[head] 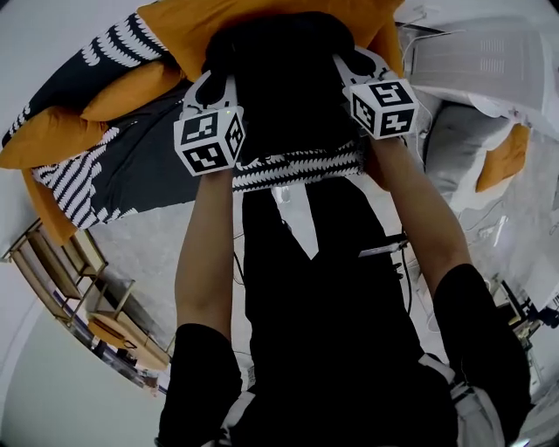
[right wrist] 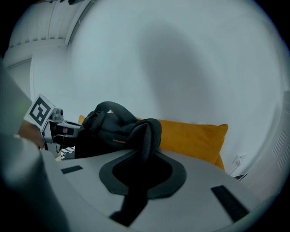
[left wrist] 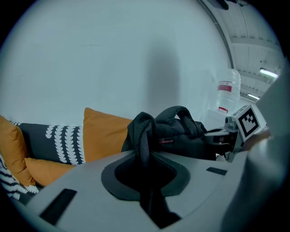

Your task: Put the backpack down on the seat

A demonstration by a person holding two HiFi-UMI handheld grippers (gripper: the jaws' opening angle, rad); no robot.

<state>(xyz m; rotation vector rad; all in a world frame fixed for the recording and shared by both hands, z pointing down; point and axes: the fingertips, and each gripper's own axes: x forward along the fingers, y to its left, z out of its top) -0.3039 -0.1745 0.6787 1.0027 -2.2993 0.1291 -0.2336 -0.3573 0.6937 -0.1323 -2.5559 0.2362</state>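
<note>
Your left hand-held gripper [left wrist: 146,186] has its jaws drawn together on a black shoulder strap [left wrist: 142,136] of the backpack [left wrist: 181,131]; the strap drops straight down through the narrow slot between the pads. Your right hand-held gripper [right wrist: 136,190] is in the same condition, its jaws pinched on the second strap [right wrist: 147,136], which loops up out of the slot and back to the bag. From the head view, you hold both grippers out ahead of you at about the same height, one at each side of the backpack, marker cubes facing up (left cube [head: 210,140], right cube [head: 383,106]). The bag hangs between them as a dark bulk with its top handle arched upward. It sits over the sofa seat [head: 148,166], which has a dark cover with black-and-white patterning, and close in front of the orange cushion [head: 262,17] at the back. No view shows whether the bottom of the bag touches the seat. A patterned pillow [left wrist: 54,142] lies to the left of the bag, between two more orange cushions. A plain pale wall [left wrist: 113,54] stands behind the sofa. A wooden rack [head: 70,279] stands on the floor at your lower left.
</note>
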